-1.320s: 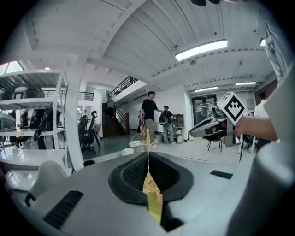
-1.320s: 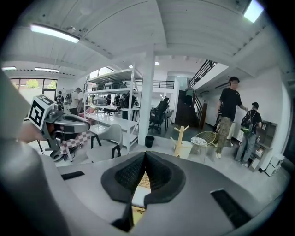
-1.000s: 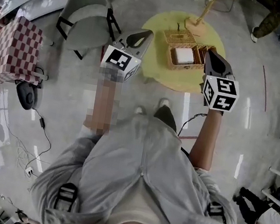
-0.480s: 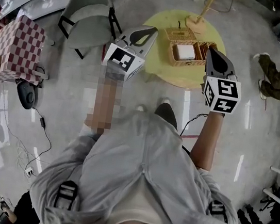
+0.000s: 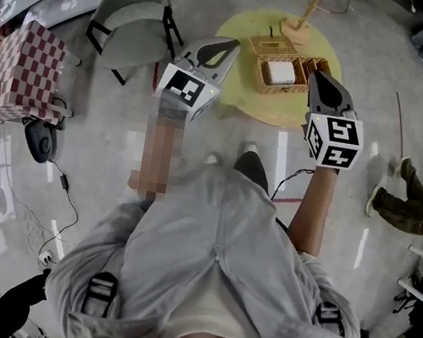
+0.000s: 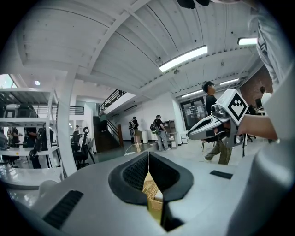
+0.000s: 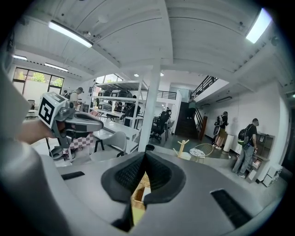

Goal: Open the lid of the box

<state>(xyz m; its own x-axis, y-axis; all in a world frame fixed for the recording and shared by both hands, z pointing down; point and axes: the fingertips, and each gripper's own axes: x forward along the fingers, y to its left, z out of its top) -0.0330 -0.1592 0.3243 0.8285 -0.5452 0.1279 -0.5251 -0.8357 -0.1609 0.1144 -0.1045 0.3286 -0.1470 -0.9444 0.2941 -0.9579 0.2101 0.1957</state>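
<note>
A wicker box [image 5: 278, 68] stands on a round yellow table [image 5: 245, 98]; something white lies inside it, and a wicker flap stands beside it on the right. Both grippers hover in front of the table, short of the box. My left gripper [image 5: 226, 46] is to the box's left, shut and holding nothing. My right gripper [image 5: 317, 78] is at the box's right edge, also shut and holding nothing. In the left gripper view the jaws [image 6: 148, 156] meet, and the box [image 6: 151, 196] shows through the slit below. The right gripper view shows shut jaws [image 7: 144, 156] above the box [image 7: 138, 193].
A wooden stand [image 5: 304, 21] rises at the table's far side. A grey chair [image 5: 135, 23] sits left of the table and a checkered box [image 5: 20, 77] farther left. A person [image 5: 415, 203] walks at the right. Cables lie on the floor at lower left.
Both grippers have edged forward toward the table. The person at the right has walked from the far side down to the near right.
</note>
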